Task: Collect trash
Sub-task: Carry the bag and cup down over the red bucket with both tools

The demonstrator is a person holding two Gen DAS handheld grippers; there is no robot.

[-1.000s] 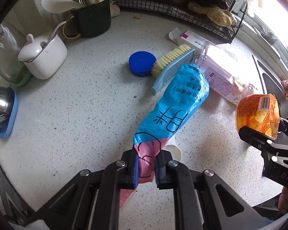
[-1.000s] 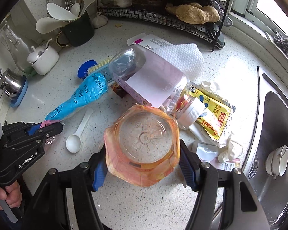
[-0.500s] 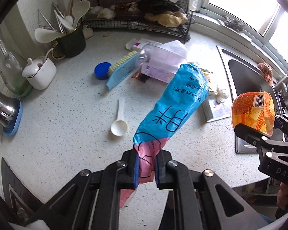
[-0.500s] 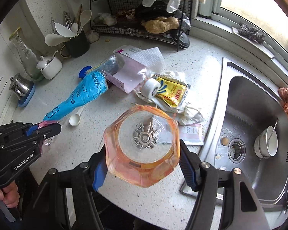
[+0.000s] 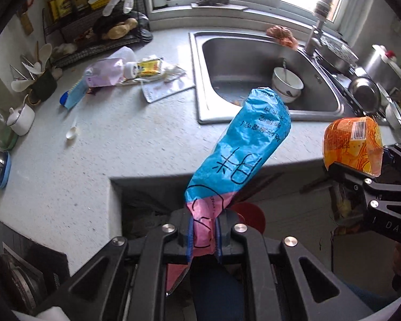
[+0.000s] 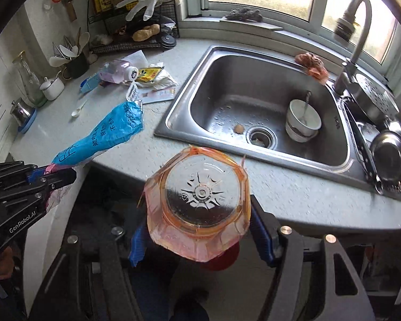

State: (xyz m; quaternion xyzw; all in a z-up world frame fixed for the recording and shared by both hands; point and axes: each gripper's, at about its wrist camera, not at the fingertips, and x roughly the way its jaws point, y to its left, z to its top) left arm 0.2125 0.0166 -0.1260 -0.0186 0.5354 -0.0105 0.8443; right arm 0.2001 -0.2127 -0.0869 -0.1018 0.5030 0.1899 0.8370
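The left gripper point(image 5: 203, 236) is matte black plastic: angular linkage arms with triangular cut-outs, round silver screws at the pivots, blue pads lining its fingers. In the right wrist view its side, lower left, carries white "GenRobot.AI" lettering. The right gripper point(image 6: 197, 236) matches, with ribbed blue pads point(image 6: 262, 240); "DAS" shows on its body at the left view's right edge.

Window daylight, fisheye-bent edges, perhaps slight blur
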